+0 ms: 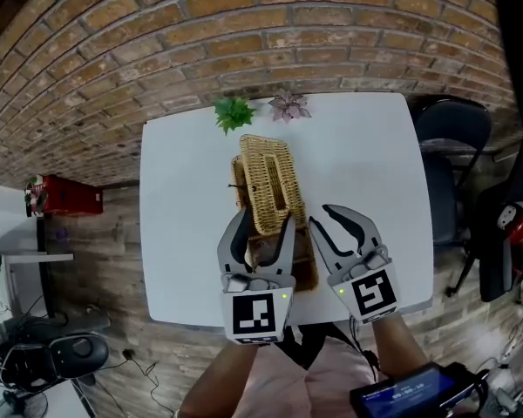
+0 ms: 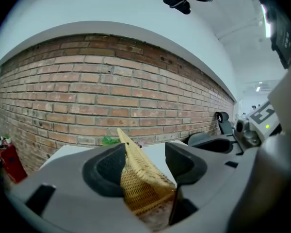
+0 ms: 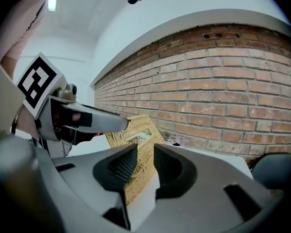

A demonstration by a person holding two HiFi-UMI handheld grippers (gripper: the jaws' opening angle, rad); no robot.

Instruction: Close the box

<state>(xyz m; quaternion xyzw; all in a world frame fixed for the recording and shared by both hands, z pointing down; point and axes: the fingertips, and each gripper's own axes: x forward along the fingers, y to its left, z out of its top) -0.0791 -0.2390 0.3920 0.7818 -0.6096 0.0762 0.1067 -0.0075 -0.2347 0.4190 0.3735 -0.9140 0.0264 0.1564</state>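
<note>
**Box lid up, left claw on it**

Box point(image 1: 275, 233): wicker, long axis running near to far, at the middle of the white table point(image 1: 183, 233). Lid point(image 1: 268, 177) is raised and tilted, not flat on the base. The slot in the lid faces up in the head view. The brown base shows at the near right corner, under the lid.

Left gripper point(image 1: 263, 225): at the near end of the box, jaws wide and astride the lid's near edge. In the left gripper view point(image 2: 143, 157) the lid point(image 2: 140, 171) runs up slantwise between the jaws. It lies against the left pad and stands clear of the right one (no pinch that I can see).

Right gripper point(image 1: 321, 216): just right of the box, over bare table. Jaws are partly apart with a narrow gap. Right gripper view point(image 3: 145, 152): nothing sits between the pads, and the wicker seen through the gap lies beyond them. The left gripper's jaw point(image 3: 92, 123) reaches onto the lid point(image 3: 136, 130) from the left.

Far edge of table: a green plant point(image 1: 234, 111) and a pinkish one point(image 1: 289, 105), both well apart from the box. A brick wall point(image 1: 244, 33) stands behind them.
</note>
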